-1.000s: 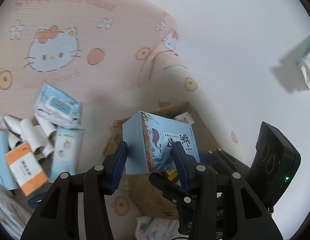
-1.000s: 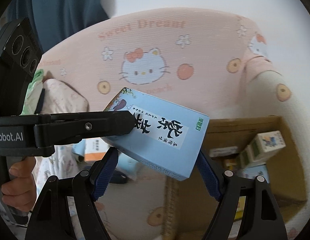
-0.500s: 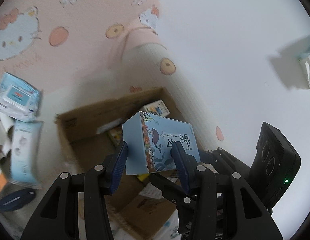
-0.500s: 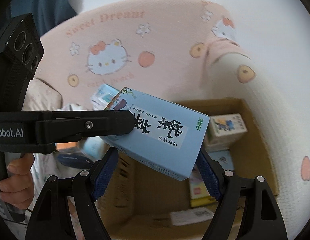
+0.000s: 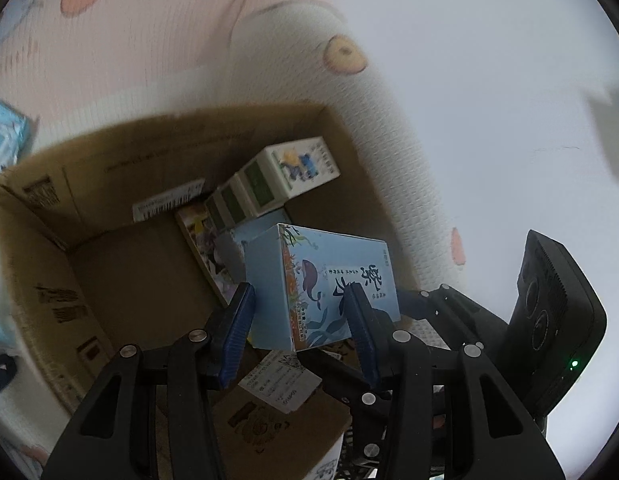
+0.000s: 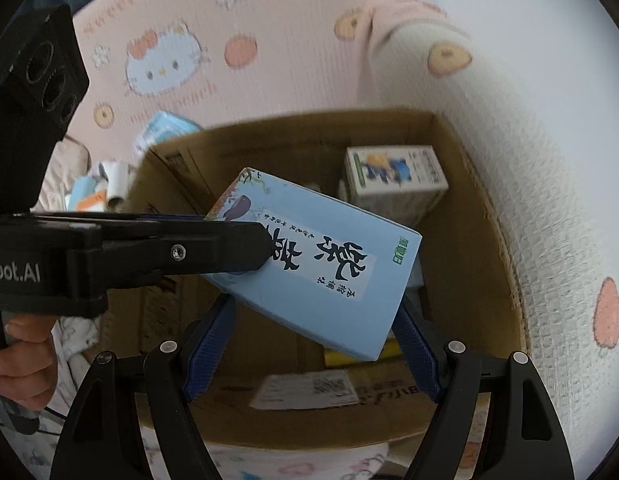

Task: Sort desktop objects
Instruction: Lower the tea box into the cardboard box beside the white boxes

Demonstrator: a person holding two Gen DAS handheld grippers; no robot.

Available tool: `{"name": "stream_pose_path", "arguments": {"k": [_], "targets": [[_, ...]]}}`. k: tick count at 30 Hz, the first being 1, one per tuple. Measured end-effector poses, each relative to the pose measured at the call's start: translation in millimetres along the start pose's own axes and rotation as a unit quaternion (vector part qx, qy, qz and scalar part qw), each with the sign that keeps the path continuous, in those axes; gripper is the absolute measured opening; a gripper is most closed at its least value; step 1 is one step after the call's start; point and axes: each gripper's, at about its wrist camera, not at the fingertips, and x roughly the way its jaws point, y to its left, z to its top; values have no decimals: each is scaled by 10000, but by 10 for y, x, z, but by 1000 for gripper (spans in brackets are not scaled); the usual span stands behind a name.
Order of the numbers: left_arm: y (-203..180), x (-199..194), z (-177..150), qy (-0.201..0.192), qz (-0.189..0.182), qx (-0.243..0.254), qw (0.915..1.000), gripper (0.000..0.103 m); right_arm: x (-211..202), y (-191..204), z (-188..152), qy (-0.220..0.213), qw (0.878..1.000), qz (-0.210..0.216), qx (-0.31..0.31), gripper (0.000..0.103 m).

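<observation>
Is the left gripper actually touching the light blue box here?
Touching. The left wrist view shows the left gripper with both blue pads pressed against opposite faces of the light blue box, holding it above the cardboard box.

My left gripper [image 5: 303, 332] is matte black plastic with blue ribbed pads [image 5: 235, 336] and silver screw heads. A black camera block with a green light sits beside it. My bare fingers [image 6: 23, 364] wrap a black handle lettered "Robot.AI".
</observation>
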Motion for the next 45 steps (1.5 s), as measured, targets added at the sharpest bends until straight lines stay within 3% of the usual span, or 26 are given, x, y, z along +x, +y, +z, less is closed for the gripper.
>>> {"name": "stream_pose_path", "arguments": {"k": [13, 14, 18, 22, 30, 38, 43, 45], "targets": [[373, 510, 63, 345, -157, -1197, 9921, 50, 484, -222, 64, 950, 9953, 107, -168, 76], [403, 535, 66, 353, -141, -1263, 9913, 50, 511, -232, 73, 1004, 9944, 263, -201, 76], [477, 622, 68, 349, -49, -1420, 9892, 50, 623, -268, 88, 1274, 9911, 323, -191, 68], [584, 687, 63, 309, -118, -1663, 9855, 49, 692, -271, 98, 1384, 9894, 311, -297, 66], [841, 852, 47, 304, -300, -2430, 9691, 45, 832, -325, 155, 1651, 9848, 326, -429, 60], [930, 961, 25, 254, -420, -2564, 9653, 37, 987, -429, 148, 1896, 9801, 356, -473, 53], [952, 1007, 44, 320, -487, -2581, 9644, 18, 1041, -500, 131, 2054, 9779, 148, -375, 43], [947, 1029, 36, 348, -457, -2558, 9650, 17, 1068, -553, 123, 2111, 9772, 16, -244, 39]]}}
